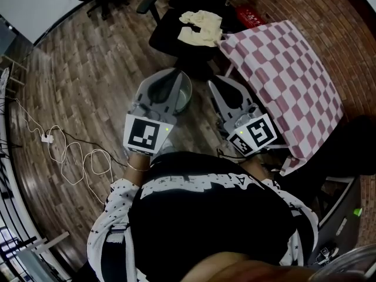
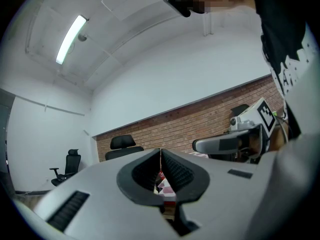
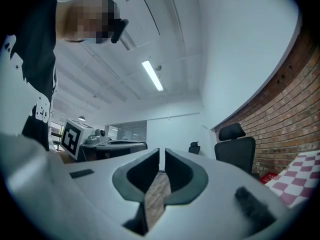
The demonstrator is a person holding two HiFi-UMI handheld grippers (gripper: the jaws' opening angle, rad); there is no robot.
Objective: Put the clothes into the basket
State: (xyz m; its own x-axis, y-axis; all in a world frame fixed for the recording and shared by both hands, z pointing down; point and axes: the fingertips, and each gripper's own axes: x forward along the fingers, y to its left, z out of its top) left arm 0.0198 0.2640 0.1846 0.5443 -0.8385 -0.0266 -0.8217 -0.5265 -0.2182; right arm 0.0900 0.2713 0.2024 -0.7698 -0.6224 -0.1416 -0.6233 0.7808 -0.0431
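Closest to us is our own dark top [image 1: 205,216] with white speckled sleeves, filling the 6 o'clock part of the head view. Out at 8 o'clock a white cable [image 1: 76,157] loops over the wooden floor [image 1: 88,69]. Just left of centre we hold the left gripper [image 1: 176,78] level, its jaws clenched together on nothing. Under its tip sits the pale round basket [image 1: 189,93], largely hidden by the gripper. Farther out at 12 o'clock the cream clothes [image 1: 201,27] lie heaped on a black chair [image 1: 170,37], well apart from the basket. Toward 2 o'clock we hold the right gripper [image 1: 215,87], its jaws drawn together to a hairline slit and gripping nothing. Beyond it at 2 o'clock a pink-and-white checked cloth [image 1: 282,69] drapes a table, its near corner just beside the clothes.
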